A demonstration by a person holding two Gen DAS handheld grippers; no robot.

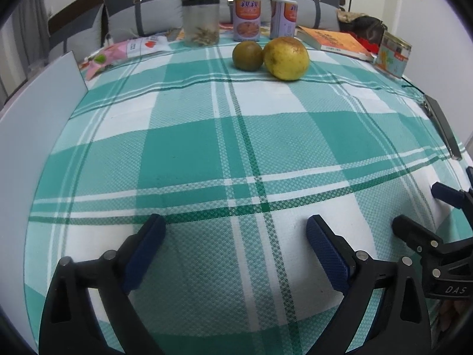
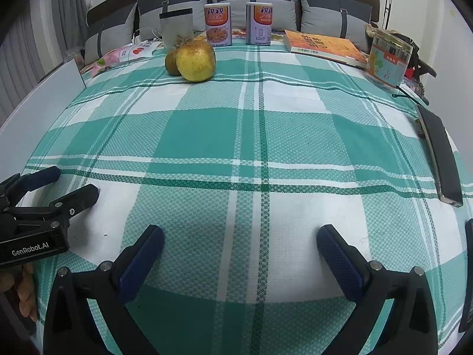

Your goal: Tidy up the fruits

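A large yellow fruit (image 1: 286,58) and a smaller green-brown fruit (image 1: 247,56) sit touching each other at the far side of the green checked tablecloth (image 1: 207,153). In the right wrist view the yellow fruit (image 2: 195,60) partly hides the green one (image 2: 171,63). My left gripper (image 1: 236,236) is open and empty, low over the near edge of the cloth. My right gripper (image 2: 241,245) is open and empty beside it. Each gripper shows in the other's view, the right (image 1: 419,210) and the left (image 2: 74,182), both with jaws apart.
Along the far edge stand a clear jar (image 1: 201,22), two printed cans (image 1: 246,19), an orange book (image 1: 334,41) and a printed box (image 1: 393,54). A snack packet (image 1: 130,48) lies far left. A white board (image 1: 35,112) borders the left. A dark phone (image 2: 440,153) lies right.
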